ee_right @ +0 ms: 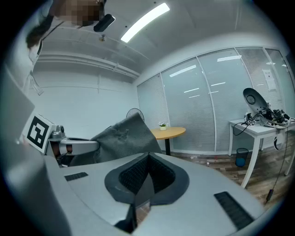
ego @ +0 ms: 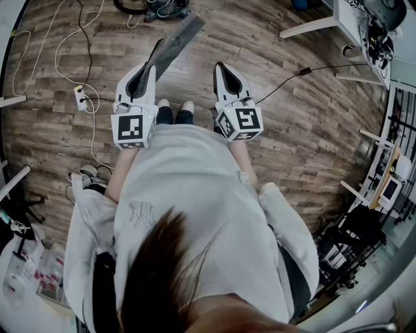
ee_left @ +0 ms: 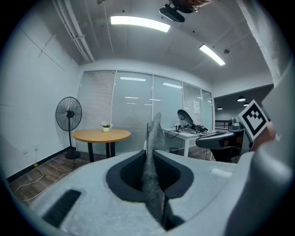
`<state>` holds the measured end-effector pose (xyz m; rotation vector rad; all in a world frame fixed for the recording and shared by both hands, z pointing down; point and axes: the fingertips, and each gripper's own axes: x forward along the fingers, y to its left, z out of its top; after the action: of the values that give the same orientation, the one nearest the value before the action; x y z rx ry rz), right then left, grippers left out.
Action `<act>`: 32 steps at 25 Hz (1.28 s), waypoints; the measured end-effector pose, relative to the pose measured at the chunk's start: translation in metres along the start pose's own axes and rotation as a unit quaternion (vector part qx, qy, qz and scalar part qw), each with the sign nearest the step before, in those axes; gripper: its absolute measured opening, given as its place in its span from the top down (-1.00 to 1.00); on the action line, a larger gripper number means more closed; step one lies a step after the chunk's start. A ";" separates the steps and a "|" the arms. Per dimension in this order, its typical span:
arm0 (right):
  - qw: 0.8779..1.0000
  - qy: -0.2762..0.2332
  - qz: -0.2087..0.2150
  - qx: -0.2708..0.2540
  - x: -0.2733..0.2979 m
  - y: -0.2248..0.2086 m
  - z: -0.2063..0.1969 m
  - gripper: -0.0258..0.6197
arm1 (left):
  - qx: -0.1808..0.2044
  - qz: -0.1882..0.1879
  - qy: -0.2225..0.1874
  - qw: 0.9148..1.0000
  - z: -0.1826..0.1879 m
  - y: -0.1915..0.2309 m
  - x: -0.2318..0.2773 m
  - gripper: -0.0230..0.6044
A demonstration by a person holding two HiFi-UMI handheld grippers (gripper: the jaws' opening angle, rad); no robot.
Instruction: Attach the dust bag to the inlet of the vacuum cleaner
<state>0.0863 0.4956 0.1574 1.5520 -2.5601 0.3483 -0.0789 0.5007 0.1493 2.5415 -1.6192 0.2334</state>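
I stand over a wooden floor with both grippers held out in front of me. My left gripper (ego: 156, 53) is shut on the grey fabric dust bag (ego: 175, 38), which sticks out flat beyond its tips. In the left gripper view the dust bag (ee_left: 154, 138) stands edge-on, pinched between the jaws. Beside it, my right gripper (ego: 220, 66) is shut with nothing in it; its pads (ee_right: 140, 173) meet in the right gripper view. From there the dust bag (ee_right: 120, 136) shows at the left. A dark machine with a hose (ego: 159, 8), perhaps the vacuum cleaner, lies at the top edge.
Cables and a power strip (ego: 80, 97) trail over the floor at the left. A white desk (ego: 354, 19) with equipment stands at the upper right. A round wooden table (ee_left: 101, 135) and a standing fan (ee_left: 68, 113) are ahead by the glass wall.
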 end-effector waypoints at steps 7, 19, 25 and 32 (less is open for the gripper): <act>1.000 -0.002 0.002 0.000 -0.003 -0.007 -0.001 0.92 | 0.004 0.005 0.000 1.000 -0.001 -0.005 0.002 0.80; 1.000 -0.009 0.027 -0.003 -0.010 -0.015 0.003 0.92 | -0.001 0.026 0.000 1.000 0.002 -0.017 0.000 0.80; 0.999 -0.019 0.050 0.001 -0.019 -0.022 0.000 0.91 | -0.006 0.040 0.005 0.999 -0.008 -0.029 -0.001 0.80; 0.999 -0.014 0.050 0.008 -0.021 -0.034 -0.004 0.91 | -0.010 0.051 0.010 0.999 -0.009 -0.029 0.003 0.80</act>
<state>0.1261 0.4999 0.1609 1.4459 -2.6696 0.3627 -0.0520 0.5119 0.1580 2.4360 -1.7381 0.2500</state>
